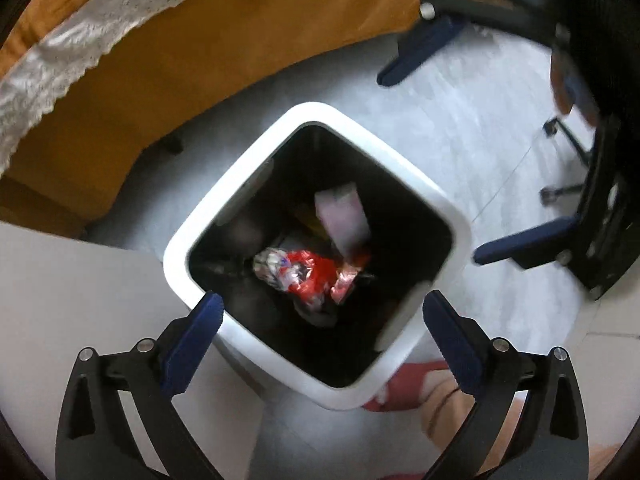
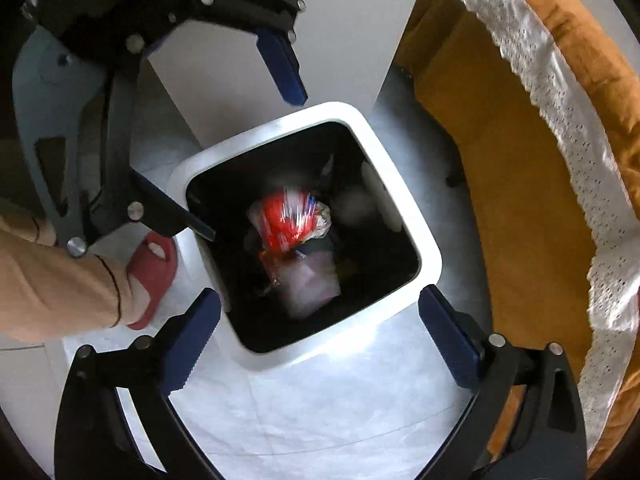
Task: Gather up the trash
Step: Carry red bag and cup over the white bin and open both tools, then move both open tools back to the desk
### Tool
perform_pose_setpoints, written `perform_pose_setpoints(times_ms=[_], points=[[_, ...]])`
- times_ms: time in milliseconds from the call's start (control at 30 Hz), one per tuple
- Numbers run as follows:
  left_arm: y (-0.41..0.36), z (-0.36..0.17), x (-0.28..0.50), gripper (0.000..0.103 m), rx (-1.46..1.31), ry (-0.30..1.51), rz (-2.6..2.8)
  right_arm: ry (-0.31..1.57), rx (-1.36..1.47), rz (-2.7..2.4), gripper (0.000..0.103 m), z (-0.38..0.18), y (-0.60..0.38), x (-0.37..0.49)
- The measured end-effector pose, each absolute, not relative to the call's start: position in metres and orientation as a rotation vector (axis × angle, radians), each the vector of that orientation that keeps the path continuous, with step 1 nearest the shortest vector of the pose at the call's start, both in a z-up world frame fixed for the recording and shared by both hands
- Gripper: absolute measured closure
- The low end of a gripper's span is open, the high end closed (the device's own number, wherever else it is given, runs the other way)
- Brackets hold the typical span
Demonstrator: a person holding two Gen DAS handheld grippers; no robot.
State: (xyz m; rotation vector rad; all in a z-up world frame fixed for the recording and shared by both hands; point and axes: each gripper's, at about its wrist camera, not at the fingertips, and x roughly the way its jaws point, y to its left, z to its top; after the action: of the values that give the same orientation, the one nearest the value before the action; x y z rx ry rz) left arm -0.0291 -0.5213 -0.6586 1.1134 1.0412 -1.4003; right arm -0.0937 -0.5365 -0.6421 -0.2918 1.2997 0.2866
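A white square trash bin [image 1: 276, 128] with a black inside stands on the floor below both grippers; it also shows in the right wrist view [image 2: 430, 248]. Inside lie a crumpled red and silver wrapper [image 1: 308, 274], also in the right wrist view [image 2: 286, 220], and a pale pink packet [image 1: 344, 216], also in the right wrist view [image 2: 312, 284]. My left gripper [image 1: 322, 308] is open and empty above the bin's near rim. My right gripper [image 2: 320, 308] is open and empty above the bin. The right gripper's blue fingers [image 1: 416, 52] appear in the left wrist view.
An orange sofa [image 1: 224, 56] with a white lace cover [image 1: 80, 44] stands beside the bin. A white cabinet side [image 1: 80, 280] is next to the bin. A foot in a red slipper [image 2: 154, 268] stands close to the bin. The floor [image 1: 460, 128] is pale grey.
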Motion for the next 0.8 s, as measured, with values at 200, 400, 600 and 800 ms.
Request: perform_pose_setpoints(times_ms=[200, 400, 600, 800], points=[[-0.522, -0.656, -0.029, 0.005, 1.132, 1.033, -1.394, 1.301, -0.301, 0.278, 0.004, -0.633, -0.537, -0.099], [-0.518, -0.635, -0.030, 0.005, 1.116, 1.038, -1.389, 1.286, -0.292, 0.264, 0.004, -0.605, -0.537, -0.099], [-0.518, -0.597, -0.028, 0.005, 1.089, 1.034, -1.384, 1.283, -0.301, 0.247, 0.004, -0.572, -0.539, -0.096], [-0.516, -0.529, -0.032, 0.005, 1.035, 0.999, -1.380, 1.267, -0.239, 0.174, 0.004, -0.510, -0.551, -0.099]])
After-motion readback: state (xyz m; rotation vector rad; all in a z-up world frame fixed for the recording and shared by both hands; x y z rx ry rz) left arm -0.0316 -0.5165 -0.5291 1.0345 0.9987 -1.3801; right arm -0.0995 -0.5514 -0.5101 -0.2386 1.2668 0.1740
